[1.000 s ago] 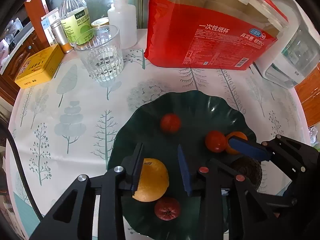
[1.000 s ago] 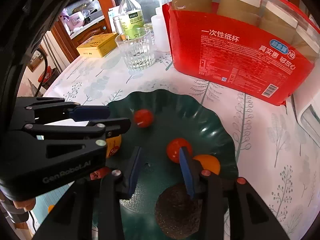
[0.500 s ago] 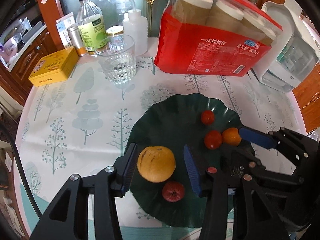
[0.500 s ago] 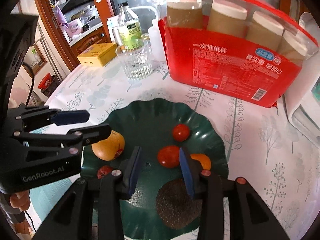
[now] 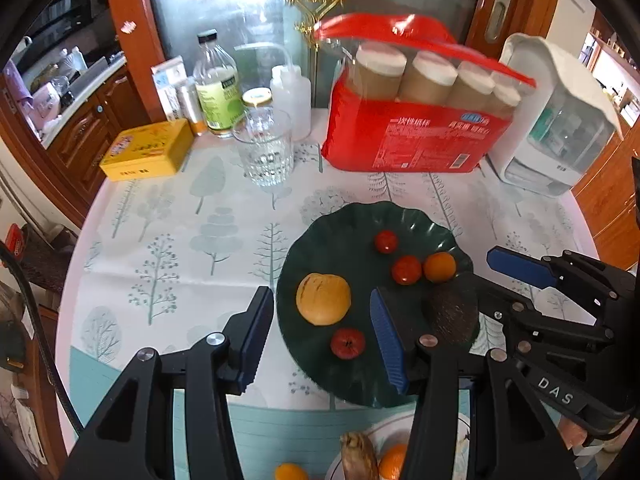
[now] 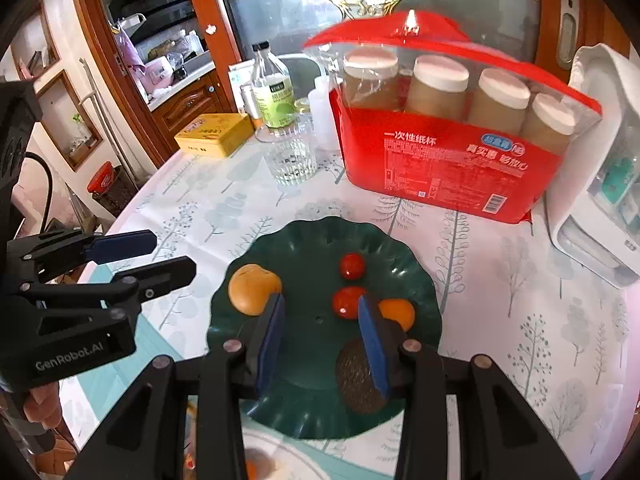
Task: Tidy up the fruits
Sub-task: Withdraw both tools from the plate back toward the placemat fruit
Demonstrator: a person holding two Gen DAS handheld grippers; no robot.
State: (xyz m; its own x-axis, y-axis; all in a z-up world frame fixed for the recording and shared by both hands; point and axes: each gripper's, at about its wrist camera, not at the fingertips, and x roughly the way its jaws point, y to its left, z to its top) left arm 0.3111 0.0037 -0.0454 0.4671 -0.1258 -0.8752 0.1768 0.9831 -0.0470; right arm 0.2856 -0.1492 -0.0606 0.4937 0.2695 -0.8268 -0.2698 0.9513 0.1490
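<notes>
A dark green scalloped plate (image 5: 336, 224) (image 6: 416, 272) holds a big orange (image 5: 323, 298) (image 6: 253, 288), two red tomatoes (image 5: 406, 269) (image 6: 346, 300), a small orange fruit (image 5: 439, 266) (image 6: 398, 312), a small red apple (image 5: 347, 343) and a dark avocado (image 5: 452, 312) (image 6: 356, 376). My left gripper (image 5: 320, 336) is open and empty above the plate's near edge. My right gripper (image 6: 320, 336) is open and empty above the plate, raised over the avocado.
A white plate (image 5: 404, 436) with more fruit sits at the near table edge, a loose orange (image 5: 290, 472) beside it. At the back stand a glass (image 5: 267, 148), a red cup pack (image 5: 412, 136), bottles, a yellow tin (image 5: 148, 152) and a white appliance (image 5: 556, 120).
My left gripper released the big orange onto the plate, then both grippers lifted up and pulled back from the plate.
</notes>
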